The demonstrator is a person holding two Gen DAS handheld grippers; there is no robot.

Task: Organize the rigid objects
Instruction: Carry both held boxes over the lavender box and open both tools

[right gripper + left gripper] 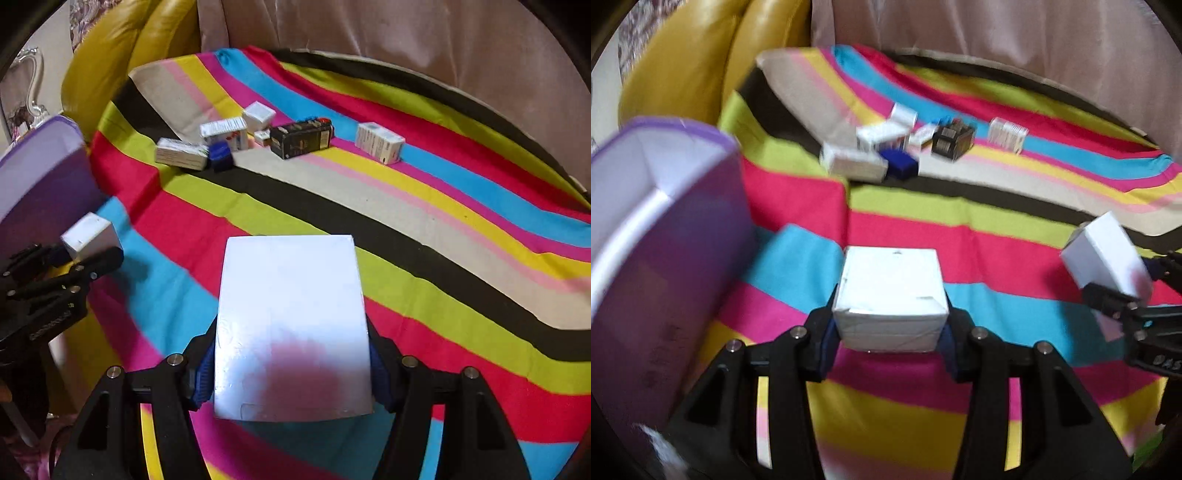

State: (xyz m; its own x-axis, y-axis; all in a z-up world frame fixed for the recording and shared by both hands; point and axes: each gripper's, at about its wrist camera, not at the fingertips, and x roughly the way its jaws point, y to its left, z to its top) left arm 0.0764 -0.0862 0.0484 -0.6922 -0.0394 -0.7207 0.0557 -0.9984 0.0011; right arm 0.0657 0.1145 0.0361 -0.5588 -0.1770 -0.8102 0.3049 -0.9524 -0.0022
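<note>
The purple bin (pixel 665 240) is blurred and cut off at left.

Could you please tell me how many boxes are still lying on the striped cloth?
7: six clustered at the far left, namely four white boxes, a blue one, a black one; one white box apart, right. More may hide behind.

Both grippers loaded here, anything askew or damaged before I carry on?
Nothing damaged or spilled. The left gripper holds a small white box squarely; the right gripper holds a larger white box. The leftover boxes on the striped cloth lie jumbled at mixed angles, simply unsorted.
</note>
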